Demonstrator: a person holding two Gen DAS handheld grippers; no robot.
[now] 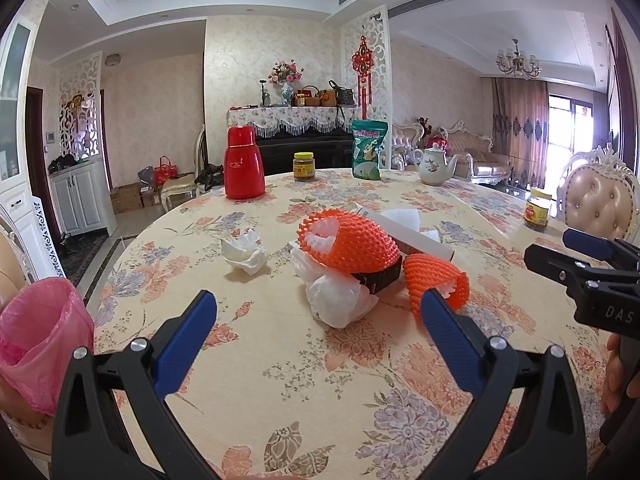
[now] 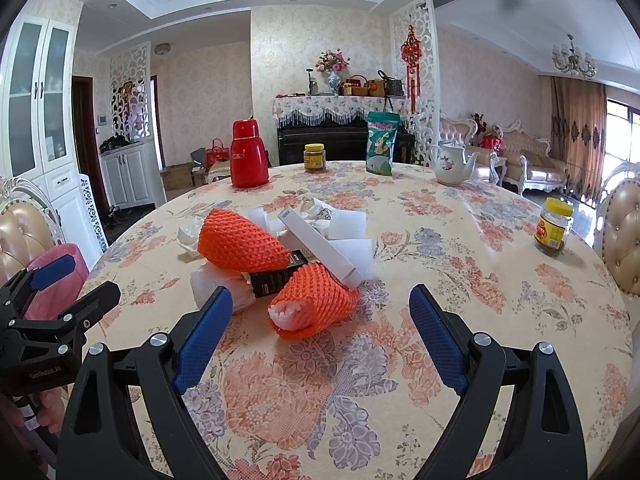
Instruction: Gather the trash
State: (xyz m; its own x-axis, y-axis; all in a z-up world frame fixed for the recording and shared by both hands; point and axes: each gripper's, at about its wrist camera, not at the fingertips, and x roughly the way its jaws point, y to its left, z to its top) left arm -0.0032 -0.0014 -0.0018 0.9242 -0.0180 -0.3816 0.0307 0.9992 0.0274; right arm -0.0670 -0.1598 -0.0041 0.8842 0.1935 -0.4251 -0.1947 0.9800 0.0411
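A trash pile lies mid-table. It holds a large orange foam net [image 1: 348,240] [image 2: 240,246], a small orange net [image 1: 436,280] [image 2: 316,304], a black box [image 1: 380,276] [image 2: 276,278], a long white box [image 1: 408,232] [image 2: 320,248] and a white plastic bag [image 1: 336,300] [image 2: 224,284]. A crumpled tissue [image 1: 245,254] [image 2: 188,238] lies to the left. A pink-lined bin [image 1: 40,332] [image 2: 44,300] stands off the table's left edge. My left gripper [image 1: 319,304] [image 2: 90,278] is open just short of the bag. My right gripper [image 2: 321,296] [image 1: 550,246] is open around nothing, facing the small net.
Along the far side of the floral table [image 1: 280,380] stand a red flask [image 1: 243,164], a yellow-lidded jar [image 1: 304,166], a green pouch [image 1: 368,150] and a teapot [image 1: 434,166]. A second jar [image 1: 538,210] sits at the right, by a padded chair [image 1: 600,196].
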